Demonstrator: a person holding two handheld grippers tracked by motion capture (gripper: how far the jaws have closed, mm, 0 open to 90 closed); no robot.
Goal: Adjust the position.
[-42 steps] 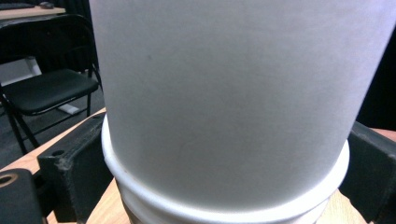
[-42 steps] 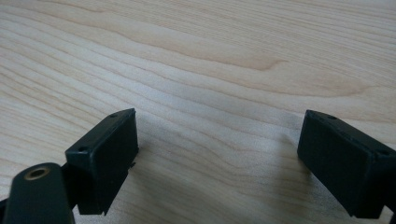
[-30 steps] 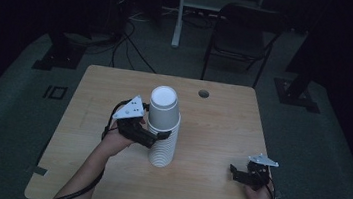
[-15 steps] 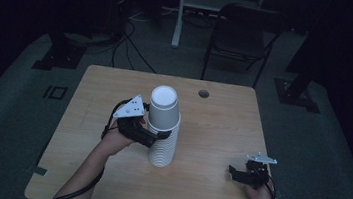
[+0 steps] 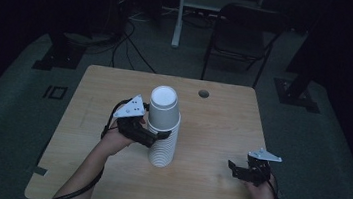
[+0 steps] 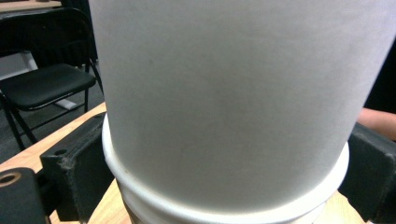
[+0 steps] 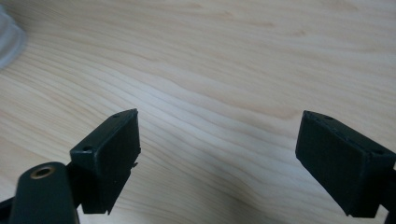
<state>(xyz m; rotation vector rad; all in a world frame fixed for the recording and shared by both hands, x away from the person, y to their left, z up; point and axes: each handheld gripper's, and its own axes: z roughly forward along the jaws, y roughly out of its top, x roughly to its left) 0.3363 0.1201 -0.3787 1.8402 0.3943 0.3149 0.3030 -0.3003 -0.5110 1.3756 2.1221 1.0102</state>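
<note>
We see a tall stack of white paper cups standing upside down near the middle of the wooden desk. The top cup sits over the stack with its flat base facing up, and its wall is smooth where the cups below show as a column of tight rims.

Our left tool comes in from the left side of the stack and reaches around it at about mid height, just under the rim of the top cup. In the left gripper view the cup stands right between the two black jaws, one on each side of it at the level of the rolled rims. The jaws lie close against the rims, and the cup wall shows no dent; we cannot tell whether they press on the stack or only flank it. The hand behind this tool rests low over the desk, the forearm coming up from the near edge.

Our right tool is well apart from the stack, at the near right part of the desk, pointing left toward it. In the right gripper view its jaws stand wide apart over bare wood, holding nothing, with a pale edge of the stack in the far left corner.

A dark folding chair stands on the floor beyond the far edge of the desk.
</note>
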